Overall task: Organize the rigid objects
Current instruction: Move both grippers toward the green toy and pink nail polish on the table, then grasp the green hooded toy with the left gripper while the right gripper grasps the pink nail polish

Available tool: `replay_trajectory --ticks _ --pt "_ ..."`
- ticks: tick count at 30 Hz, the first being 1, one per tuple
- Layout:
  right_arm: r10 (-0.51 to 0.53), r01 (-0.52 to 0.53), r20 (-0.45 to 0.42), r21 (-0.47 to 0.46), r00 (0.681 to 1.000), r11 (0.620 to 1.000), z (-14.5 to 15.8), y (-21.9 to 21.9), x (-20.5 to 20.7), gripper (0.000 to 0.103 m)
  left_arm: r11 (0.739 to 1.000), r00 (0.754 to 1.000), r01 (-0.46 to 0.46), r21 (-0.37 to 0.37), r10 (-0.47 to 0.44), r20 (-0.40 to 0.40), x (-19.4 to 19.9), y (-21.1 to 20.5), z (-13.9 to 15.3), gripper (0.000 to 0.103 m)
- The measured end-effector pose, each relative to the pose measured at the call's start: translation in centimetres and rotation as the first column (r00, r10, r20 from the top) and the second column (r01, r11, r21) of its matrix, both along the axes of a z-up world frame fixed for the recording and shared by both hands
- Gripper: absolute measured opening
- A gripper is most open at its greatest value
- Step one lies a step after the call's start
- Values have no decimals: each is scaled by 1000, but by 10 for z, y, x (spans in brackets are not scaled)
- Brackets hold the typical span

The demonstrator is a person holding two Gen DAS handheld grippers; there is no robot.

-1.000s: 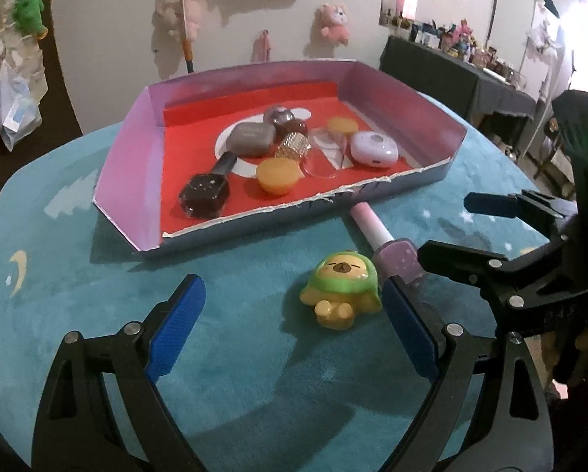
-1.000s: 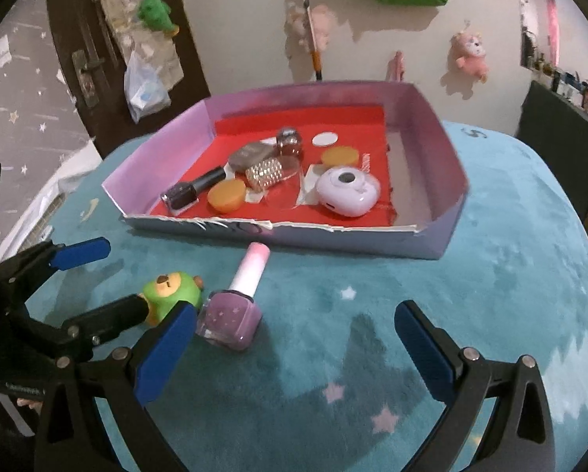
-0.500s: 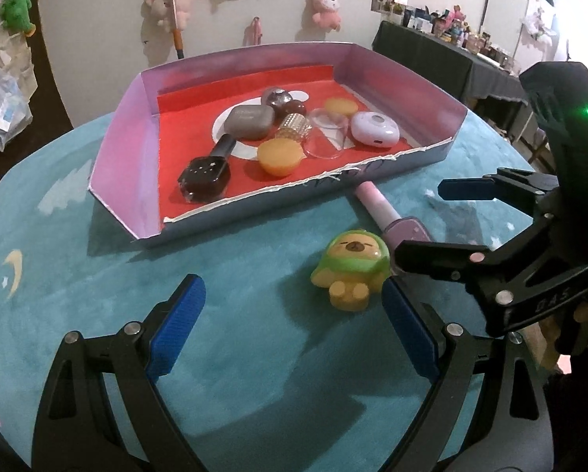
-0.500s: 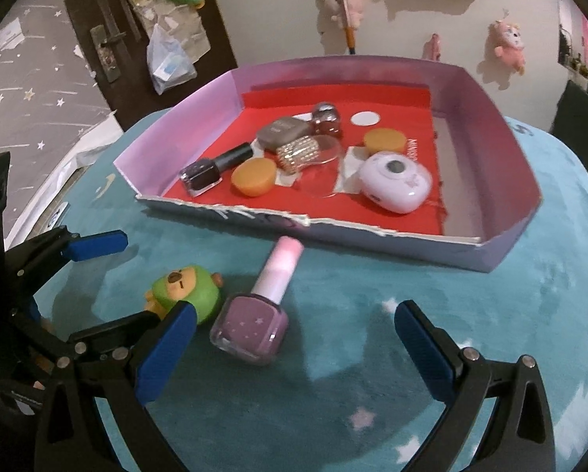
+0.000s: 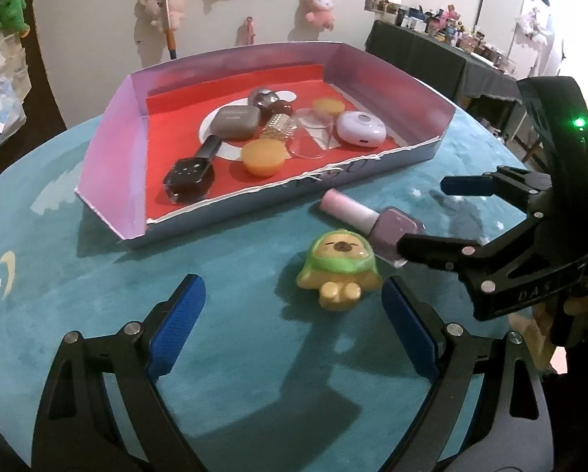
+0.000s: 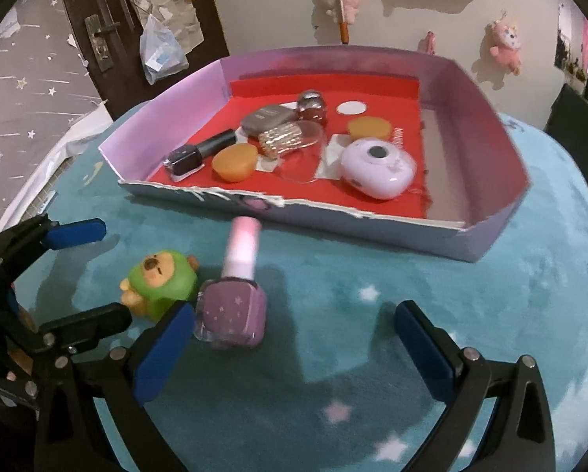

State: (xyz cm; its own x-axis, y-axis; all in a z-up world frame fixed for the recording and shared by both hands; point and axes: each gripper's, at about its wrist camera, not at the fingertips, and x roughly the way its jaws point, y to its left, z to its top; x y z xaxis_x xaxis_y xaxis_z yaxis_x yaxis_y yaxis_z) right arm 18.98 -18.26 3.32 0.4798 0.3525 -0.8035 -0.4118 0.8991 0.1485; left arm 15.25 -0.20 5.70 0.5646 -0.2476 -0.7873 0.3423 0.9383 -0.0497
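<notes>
I am holding both grippers spread wide, grasping nothing: left gripper [image 5: 292,328] facing the bear toy [image 5: 339,269], right gripper [image 6: 294,348] beside the nail polish bottle [image 6: 235,295]; both are lying on the teal mat [image 5: 78,275] before the tray [image 5: 109,165].

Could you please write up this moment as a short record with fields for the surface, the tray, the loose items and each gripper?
surface: teal star-print cloth
tray: shallow cardboard tray, red floor, lilac walls
in tray: dark nail polish bottle, orange cup, white round device, among others
loose on cloth: purple nail polish bottle lying flat, bear figurine beside it
left gripper: open, empty, near the figurine
right gripper: open, empty, near the purple bottle
</notes>
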Motion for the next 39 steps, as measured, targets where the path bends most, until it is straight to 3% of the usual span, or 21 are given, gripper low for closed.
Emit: replay_trajectory --ticks 7,11,15,19,21,33,39 --pt "-56 56 23 -18 998 998 4 -36 2 103 1000 1000 30 -1 -30 -4 8 -15 -2 92" --pt "17 -16 33 -14 999 1000 4 -37 -3 103 1000 1000 18 -10 -18 -14 15 -14 -5 91" --pt "92 -90 39 -34 995 995 0 -24 -6 103 999 999 14 -30 -15 -46 21 -12 -10 78" --pt "150 -148 46 -49 988 988 -2 -10 -8 102 999 999 25 -29 -27 -47 21 -15 -13 73" --pt "171 -168 50 -64 984 984 -3 -4 -9 100 998 997 42 -41 -44 -55 20 -17 -14 65" --pt "231 -221 76 -122 970 968 -5 21 -10 83 999 998 38 -30 -40 -56 23 -19 -19 44" --pt "259 -246 89 -131 962 960 -4 30 -11 72 999 998 32 -41 -34 -53 24 -15 -19 44"
